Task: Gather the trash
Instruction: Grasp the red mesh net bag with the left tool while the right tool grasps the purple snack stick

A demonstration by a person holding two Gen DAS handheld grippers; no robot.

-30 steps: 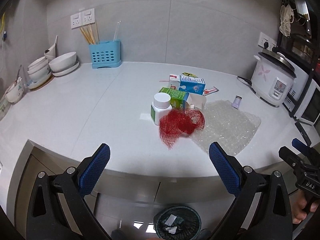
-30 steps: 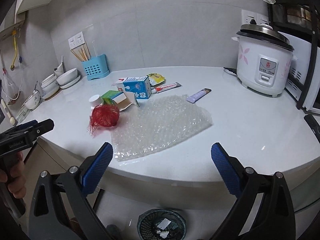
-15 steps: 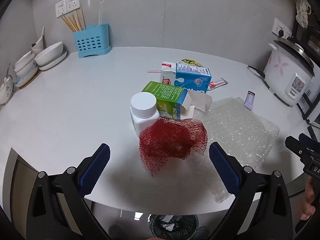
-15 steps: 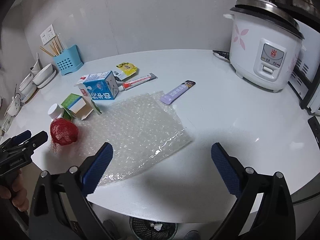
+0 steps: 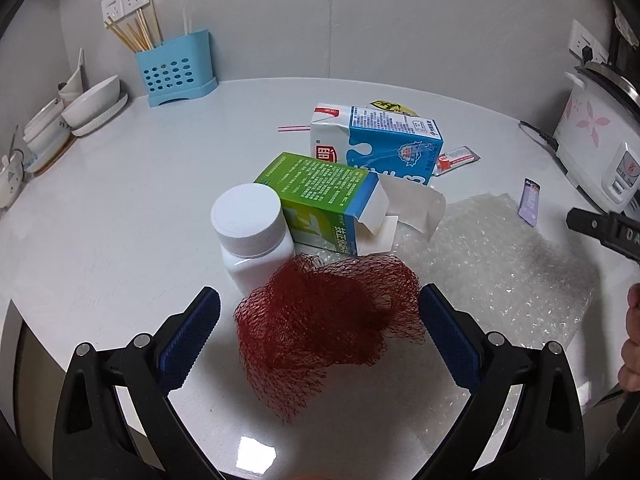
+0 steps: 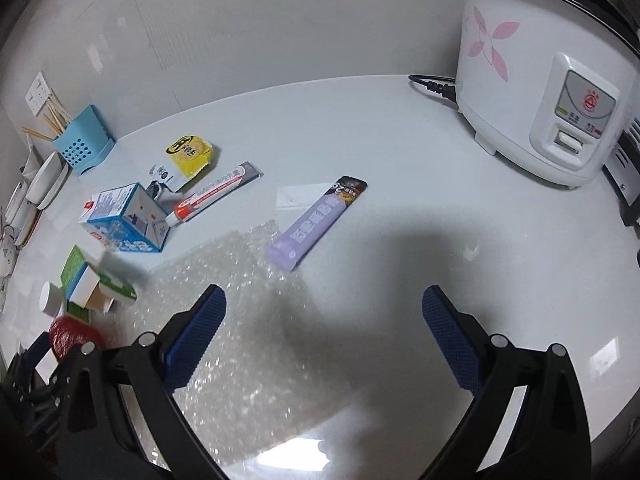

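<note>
White tabletop (image 5: 120,208) with scattered trash. At left, the left tongs (image 5: 319,322) stand wide open, the blue pads either side of a crumpled red mesh net (image 5: 328,328) without gripping it. Just behind the net: a white-capped bottle (image 5: 250,232), touching an opened green carton (image 5: 320,196); behind that, a blue milk carton (image 5: 384,144). A bubble wrap sheet (image 6: 248,320) lies to the right of the net. The right tongs (image 6: 324,338) hang wide open and empty over its right edge, near a purple sachet (image 6: 316,224). Far right: a rice cooker (image 6: 540,92).
</note>
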